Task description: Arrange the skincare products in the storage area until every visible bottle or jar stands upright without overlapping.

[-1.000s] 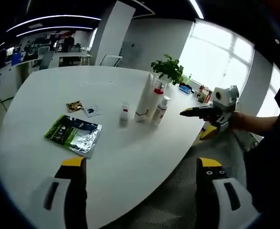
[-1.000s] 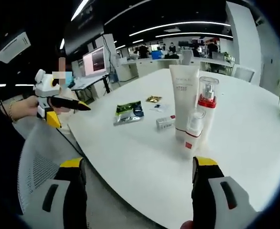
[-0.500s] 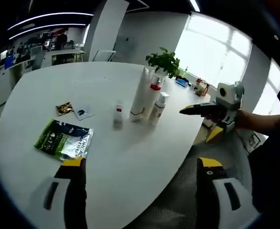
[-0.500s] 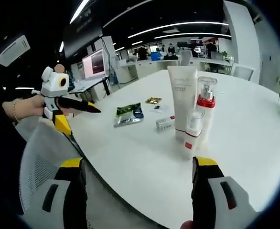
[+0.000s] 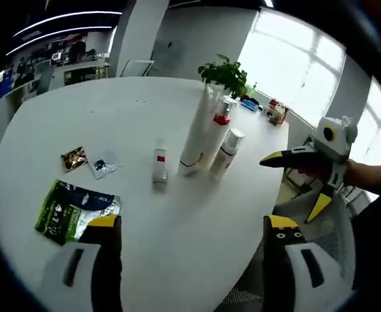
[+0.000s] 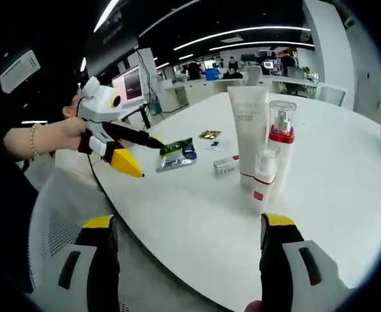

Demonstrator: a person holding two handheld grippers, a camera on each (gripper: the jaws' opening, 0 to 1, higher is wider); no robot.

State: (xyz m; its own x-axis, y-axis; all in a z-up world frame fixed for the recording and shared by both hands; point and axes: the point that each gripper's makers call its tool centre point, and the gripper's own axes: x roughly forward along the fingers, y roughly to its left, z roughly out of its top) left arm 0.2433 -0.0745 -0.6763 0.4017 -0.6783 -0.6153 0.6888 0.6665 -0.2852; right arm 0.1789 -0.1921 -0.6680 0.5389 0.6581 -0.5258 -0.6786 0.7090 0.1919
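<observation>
On the white table (image 5: 177, 227) a tall white tube (image 5: 194, 140), a clear bottle with a red collar (image 5: 215, 130) and a small white pump bottle (image 5: 227, 153) stand upright, close together. A small tube with a red label (image 5: 159, 162) lies flat to their left. My left gripper (image 5: 192, 222) is open over the table's near edge, with nothing between its jaws. The right gripper (image 5: 287, 190) hangs open off the table's right edge. In the right gripper view the tube (image 6: 248, 140), red-collar bottle (image 6: 280, 149), pump bottle (image 6: 263, 179) and lying tube (image 6: 225, 166) sit ahead of my open right gripper (image 6: 189, 222). The left gripper (image 6: 148, 156) is open at the left.
A green foil packet (image 5: 77, 209) and two small sachets (image 5: 73, 158) (image 5: 103, 165) lie on the table's left part. A potted plant (image 5: 224, 75) stands behind the bottles. A mesh chair (image 6: 54, 214) sits by the table edge. Office desks and screens (image 6: 129, 84) fill the background.
The left gripper has moved forward over the table toward the green packet. The right gripper has held nearly still.
</observation>
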